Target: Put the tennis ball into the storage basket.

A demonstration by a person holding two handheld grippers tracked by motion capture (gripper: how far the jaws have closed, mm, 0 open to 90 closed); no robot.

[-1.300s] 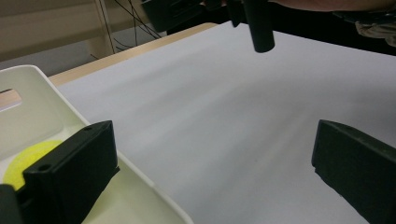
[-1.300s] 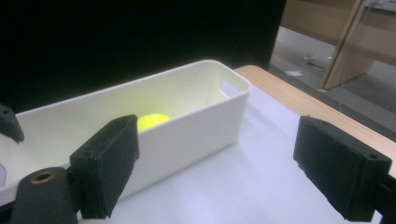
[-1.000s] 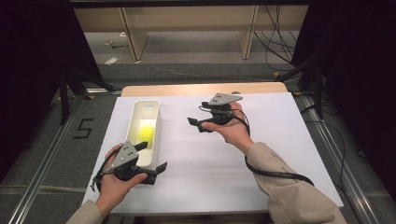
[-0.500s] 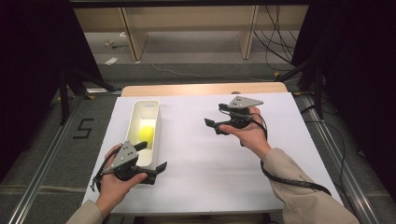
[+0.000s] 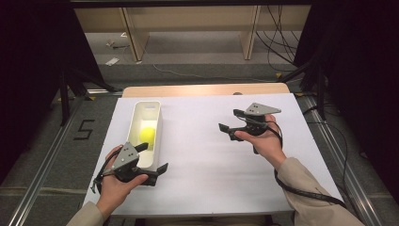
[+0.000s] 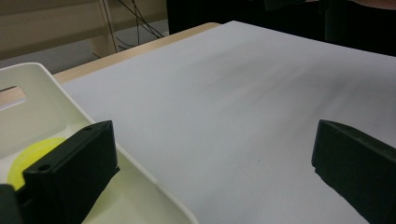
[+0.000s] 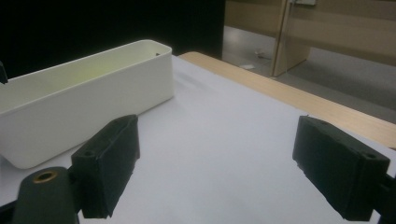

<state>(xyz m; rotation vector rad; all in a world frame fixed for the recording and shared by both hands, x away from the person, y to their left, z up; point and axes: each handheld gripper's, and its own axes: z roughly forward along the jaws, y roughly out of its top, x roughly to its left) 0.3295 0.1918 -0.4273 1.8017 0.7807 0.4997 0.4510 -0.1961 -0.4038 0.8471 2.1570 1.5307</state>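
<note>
A long white bin (image 5: 134, 123) stands on the left part of the white table sheet (image 5: 207, 160), with a yellow ball (image 5: 147, 135) inside it. My left gripper (image 5: 151, 157) sits at the bin's near end, open and empty. In the left gripper view one jaw hangs over the bin (image 6: 51, 102) beside the ball (image 6: 28, 161), and the left gripper (image 6: 210, 172) spans the bin's near rim. My right gripper (image 5: 229, 120) hovers over the sheet's right half, open and empty, pointing left at the bin. The right gripper (image 7: 219, 163) sees the bin (image 7: 93, 102) from the side.
The table's wooden far edge (image 5: 202, 89) shows beyond the sheet. On the floor lie a "5" mark (image 5: 83, 129) at the left and cables (image 5: 277, 42) at the back right. Wooden furniture legs (image 5: 134, 37) stand behind the table.
My right gripper has moved to the right across the sheet, farther from the bin, jaws still apart. The left gripper, bin and ball have stayed put.
</note>
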